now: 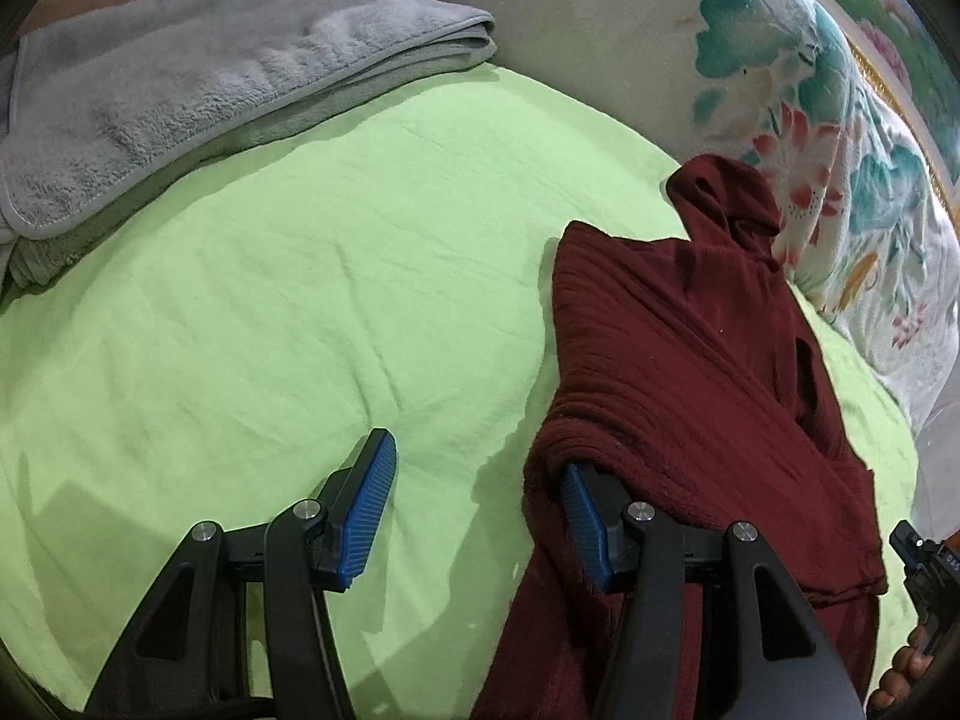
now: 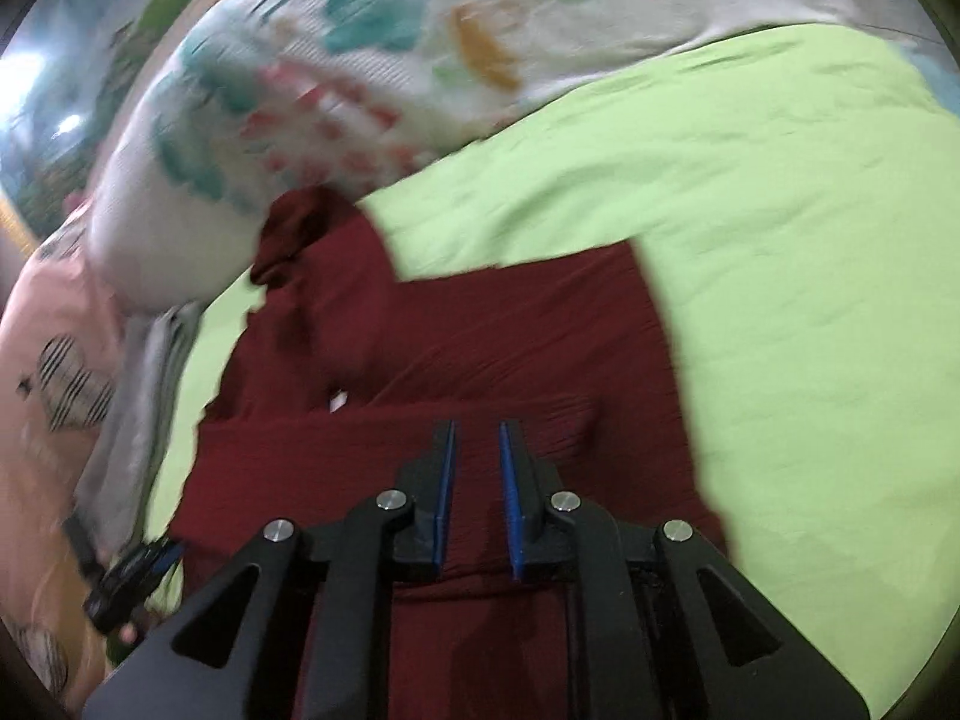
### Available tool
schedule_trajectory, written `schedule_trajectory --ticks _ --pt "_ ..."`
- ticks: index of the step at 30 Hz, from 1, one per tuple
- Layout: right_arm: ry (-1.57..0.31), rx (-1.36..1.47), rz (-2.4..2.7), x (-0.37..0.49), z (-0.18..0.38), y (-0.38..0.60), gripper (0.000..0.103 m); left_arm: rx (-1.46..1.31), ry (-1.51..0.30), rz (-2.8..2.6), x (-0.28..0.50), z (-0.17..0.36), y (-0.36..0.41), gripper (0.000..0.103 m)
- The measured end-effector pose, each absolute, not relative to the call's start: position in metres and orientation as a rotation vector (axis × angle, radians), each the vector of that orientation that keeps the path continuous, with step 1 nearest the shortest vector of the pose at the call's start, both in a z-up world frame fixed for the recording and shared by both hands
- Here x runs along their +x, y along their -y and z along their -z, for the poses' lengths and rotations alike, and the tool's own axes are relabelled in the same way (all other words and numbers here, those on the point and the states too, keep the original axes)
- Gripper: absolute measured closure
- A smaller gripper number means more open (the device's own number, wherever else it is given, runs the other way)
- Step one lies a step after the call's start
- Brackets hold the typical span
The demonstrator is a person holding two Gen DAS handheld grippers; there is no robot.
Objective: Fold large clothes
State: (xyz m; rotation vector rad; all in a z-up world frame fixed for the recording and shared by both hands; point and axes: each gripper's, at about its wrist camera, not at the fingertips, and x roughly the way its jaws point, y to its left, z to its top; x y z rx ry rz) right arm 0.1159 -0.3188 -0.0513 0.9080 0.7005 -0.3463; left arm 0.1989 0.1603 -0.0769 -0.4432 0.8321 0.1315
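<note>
Dark red ribbed knit garment (image 1: 690, 360): lying on the green bedsheet (image 1: 300, 300), partly folded, sleeves crossed over the body, final folds outstanding. Left gripper (image 1: 474, 516): spread, one finger tucked under the garment's edge. Right gripper (image 2: 478, 480): jaws narrowly parted above the cloth, nothing between them.

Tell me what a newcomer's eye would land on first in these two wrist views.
The dark red knit garment stands out first, lying partly folded on the bright lime-green sheet, right of centre in the left wrist view. The left gripper stands open at its near edge, one blue pad tucked under the fabric. Behind lie a folded grey towel and a floral quilt; the right gripper hovers narrowly open over the garment.
</note>
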Motion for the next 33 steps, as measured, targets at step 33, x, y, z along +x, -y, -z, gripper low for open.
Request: schedule_trajectory --ticks 33 --pt "-0.736 0.729 0.1 0.417 0.061 0.412 0.071 -0.275 -0.874 0.157 0.509 -0.004 -0.07 0.03"
